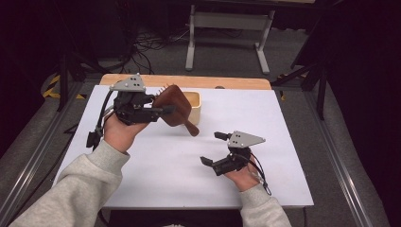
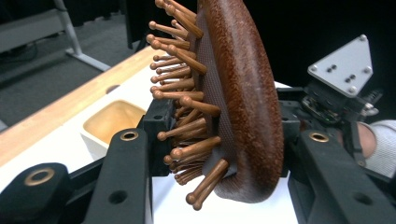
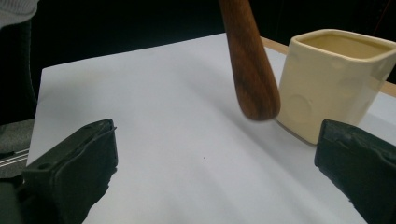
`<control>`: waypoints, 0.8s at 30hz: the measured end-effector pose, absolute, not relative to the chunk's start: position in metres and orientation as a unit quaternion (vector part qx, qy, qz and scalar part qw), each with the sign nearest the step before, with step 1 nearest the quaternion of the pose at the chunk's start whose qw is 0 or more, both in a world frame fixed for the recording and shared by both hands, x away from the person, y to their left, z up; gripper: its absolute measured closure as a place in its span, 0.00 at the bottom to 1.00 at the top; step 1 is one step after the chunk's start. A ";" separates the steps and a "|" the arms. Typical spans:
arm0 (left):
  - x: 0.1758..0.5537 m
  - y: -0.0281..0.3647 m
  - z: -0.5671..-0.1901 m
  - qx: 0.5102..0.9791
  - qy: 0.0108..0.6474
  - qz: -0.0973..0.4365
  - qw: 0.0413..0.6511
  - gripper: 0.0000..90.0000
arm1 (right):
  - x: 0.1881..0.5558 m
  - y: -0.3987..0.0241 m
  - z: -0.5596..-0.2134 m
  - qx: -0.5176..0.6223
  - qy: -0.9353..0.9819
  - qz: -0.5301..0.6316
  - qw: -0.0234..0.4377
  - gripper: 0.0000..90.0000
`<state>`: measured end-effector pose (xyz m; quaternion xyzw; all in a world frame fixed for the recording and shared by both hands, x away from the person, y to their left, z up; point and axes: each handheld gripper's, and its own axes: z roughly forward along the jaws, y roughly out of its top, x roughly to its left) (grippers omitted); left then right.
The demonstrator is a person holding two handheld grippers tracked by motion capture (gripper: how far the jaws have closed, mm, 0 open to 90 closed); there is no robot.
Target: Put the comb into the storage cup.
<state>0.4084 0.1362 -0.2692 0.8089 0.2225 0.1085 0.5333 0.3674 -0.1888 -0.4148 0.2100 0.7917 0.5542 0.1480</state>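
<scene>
A brown wooden hairbrush [image 1: 174,109] hangs above the white table, with my left gripper [image 1: 163,111] shut on its oval head. In the left gripper view the brush [image 2: 243,93] stands on edge between the jaws, its wooden pins pointing left. Its handle [image 1: 190,127] slants down to the right, its tip close to the table. My right gripper [image 1: 210,148] stands open near the table's front right, with nothing between its fingers. In the right gripper view the handle [image 3: 247,70] hangs ahead of the open gripper [image 3: 219,154], beside a cream square cup [image 3: 331,74].
The cream cup [image 1: 194,101] stands at the back middle of the white table [image 1: 265,118], just behind the brush. A wooden strip [image 1: 189,80] runs along the far edge. A grey metal frame [image 1: 227,28] stands on the floor beyond.
</scene>
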 end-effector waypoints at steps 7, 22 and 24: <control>0.413 0.138 -0.254 0.804 0.225 0.124 0.536 0.63 | 0.363 -0.198 -0.418 0.220 0.789 0.552 0.157 0.00; 0.425 0.135 -0.239 0.794 0.237 0.152 0.539 0.63 | 0.363 -0.206 -0.422 0.230 0.785 0.554 0.154 0.00; 0.426 0.134 -0.238 0.792 0.239 0.158 0.540 0.63 | 0.363 -0.206 -0.422 0.231 0.786 0.553 0.155 0.00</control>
